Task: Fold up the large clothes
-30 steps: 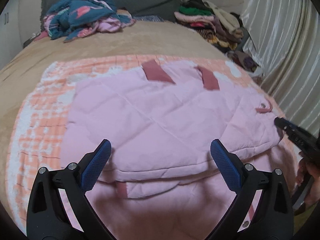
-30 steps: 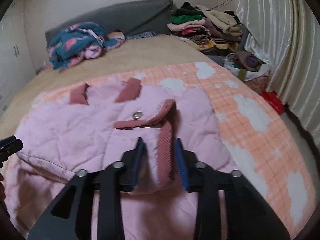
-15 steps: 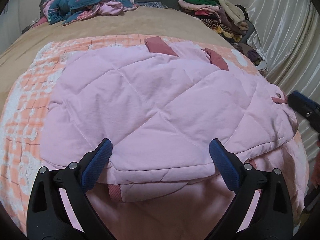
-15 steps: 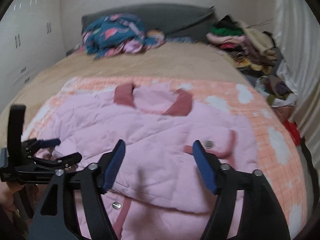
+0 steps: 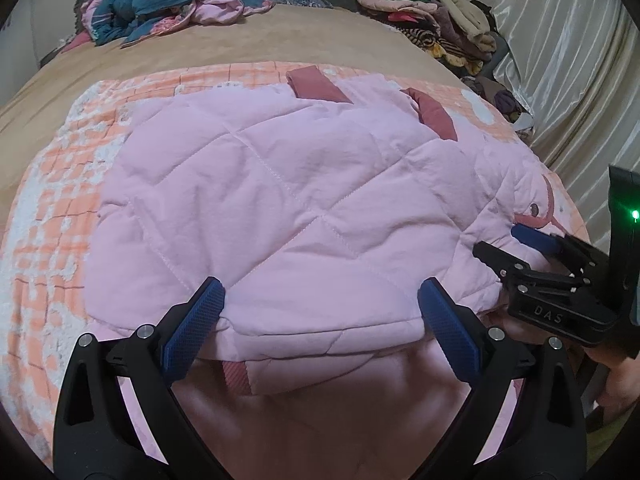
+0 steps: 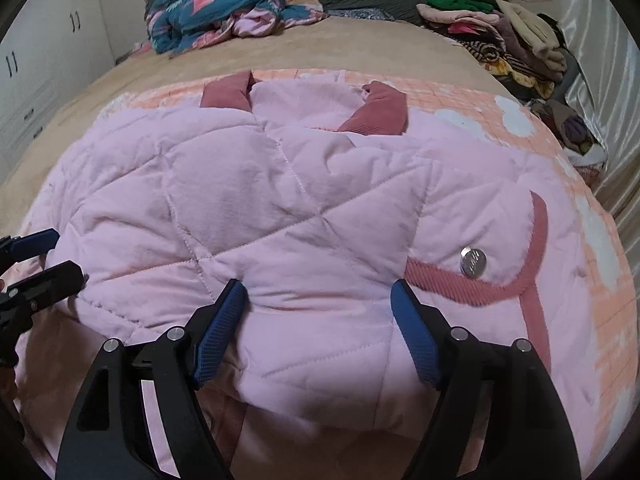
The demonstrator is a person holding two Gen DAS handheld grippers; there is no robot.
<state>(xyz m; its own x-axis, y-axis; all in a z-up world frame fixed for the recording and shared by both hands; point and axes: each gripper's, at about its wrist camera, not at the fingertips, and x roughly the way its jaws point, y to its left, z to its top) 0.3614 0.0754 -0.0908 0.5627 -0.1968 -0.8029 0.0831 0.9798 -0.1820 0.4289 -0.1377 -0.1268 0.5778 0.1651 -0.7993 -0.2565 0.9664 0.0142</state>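
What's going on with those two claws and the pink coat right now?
Left gripper open over pink quilted jacket. Right gripper opening, nothing pinched. Jacket folded on orange checked blanket. Nothing in the way.

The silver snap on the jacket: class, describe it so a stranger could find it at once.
On the bed lies a pink quilted jacket. Near its right edge, rose ribbed trim outlines a flap. The silver snap sits inside that outline, the only shiny metal disc on the pink fabric.
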